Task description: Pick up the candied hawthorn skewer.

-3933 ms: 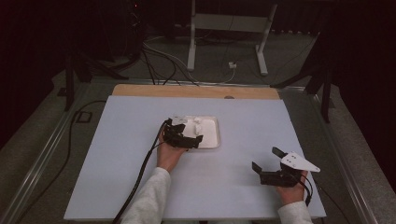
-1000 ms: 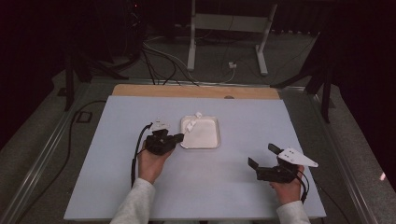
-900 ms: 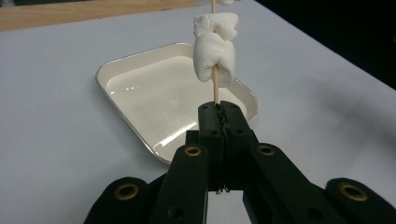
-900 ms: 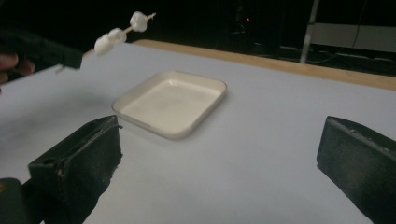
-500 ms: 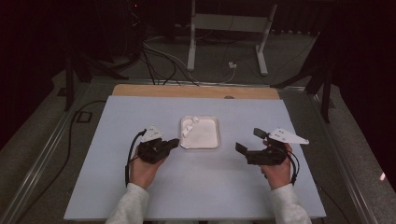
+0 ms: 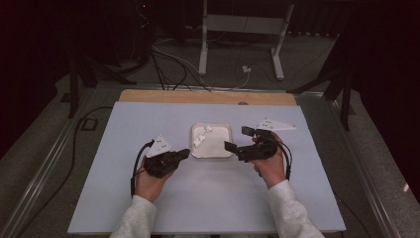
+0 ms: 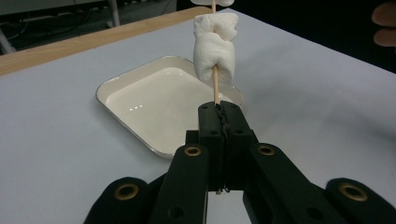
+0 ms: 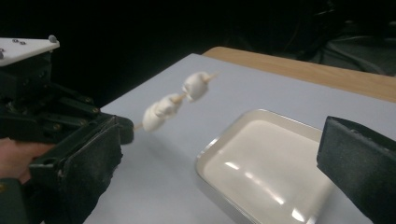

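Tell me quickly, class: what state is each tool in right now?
Left tool: closed on the skewer carrying marshmallows.
Right tool: open, holding nothing, beside the tray.

A thin wooden skewer [image 7: 215, 81] threaded with white marshmallows [image 7: 214, 45] stands tilted, clamped, above the shallow white tray's [image 7: 122, 81] edge.

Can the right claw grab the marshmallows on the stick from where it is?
Probably yes. The right claw is open beside the tray, and nothing stands between it and the marshmallows on the stick that the left claw holds up.
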`<state>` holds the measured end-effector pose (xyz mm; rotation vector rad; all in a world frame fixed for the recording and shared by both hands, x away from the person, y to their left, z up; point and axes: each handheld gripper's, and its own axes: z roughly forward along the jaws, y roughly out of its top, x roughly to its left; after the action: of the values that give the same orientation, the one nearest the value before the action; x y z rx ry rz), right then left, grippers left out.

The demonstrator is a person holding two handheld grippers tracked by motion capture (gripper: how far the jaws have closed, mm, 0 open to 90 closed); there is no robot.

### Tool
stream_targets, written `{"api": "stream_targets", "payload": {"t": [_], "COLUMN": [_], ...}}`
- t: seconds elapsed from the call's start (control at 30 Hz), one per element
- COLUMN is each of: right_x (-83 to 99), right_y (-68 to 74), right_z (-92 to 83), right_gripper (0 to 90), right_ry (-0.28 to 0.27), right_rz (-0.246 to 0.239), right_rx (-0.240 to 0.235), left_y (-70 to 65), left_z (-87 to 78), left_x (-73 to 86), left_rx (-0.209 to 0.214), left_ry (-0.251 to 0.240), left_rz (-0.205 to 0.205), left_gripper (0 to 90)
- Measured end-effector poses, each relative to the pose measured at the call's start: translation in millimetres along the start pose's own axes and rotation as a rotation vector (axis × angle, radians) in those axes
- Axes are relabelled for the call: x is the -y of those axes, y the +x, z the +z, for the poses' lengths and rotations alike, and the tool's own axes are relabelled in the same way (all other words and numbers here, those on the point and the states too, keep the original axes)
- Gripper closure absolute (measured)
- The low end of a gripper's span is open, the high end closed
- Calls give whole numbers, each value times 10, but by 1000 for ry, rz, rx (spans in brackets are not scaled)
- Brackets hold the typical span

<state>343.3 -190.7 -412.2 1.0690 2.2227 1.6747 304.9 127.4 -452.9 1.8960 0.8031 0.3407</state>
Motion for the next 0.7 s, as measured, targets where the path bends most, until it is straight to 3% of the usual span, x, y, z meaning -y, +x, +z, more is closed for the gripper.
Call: {"api": "stream_targets", "payload": {"t": [0.07,0.2,0.37,0.47,0.53,0.6,0.7], "right_x": [-45,-111,-169,-199,-213,-214,-199], "right_y": [14,8,12,24,24,10,-7], "right_z": [66,194,330,419,470,519,563], "right_gripper": [45,53,99,195,322,420,555], "right_ry": [6,15,34,58,72,92,110], "right_rz": [6,46,76,90,105,138,183], "right_rx": [-26,-75,-86,-92,-105,-145,-167], "left_y": [-5,-27,-49,-54,-60,-61,-56], "left_z": [-5,-4,1,-3,-4,-1,15], "left_x": [0,-4,-18,-35,-40,-38,-31], "left_rx": [2,15,28,35,36,37,35], "left_ry": [-9,-22,-36,-47,-53,-54,-47], "left_rz": [6,16,29,37,39,42,46], "left_gripper": [900,900,900,900,900,900,900]}}
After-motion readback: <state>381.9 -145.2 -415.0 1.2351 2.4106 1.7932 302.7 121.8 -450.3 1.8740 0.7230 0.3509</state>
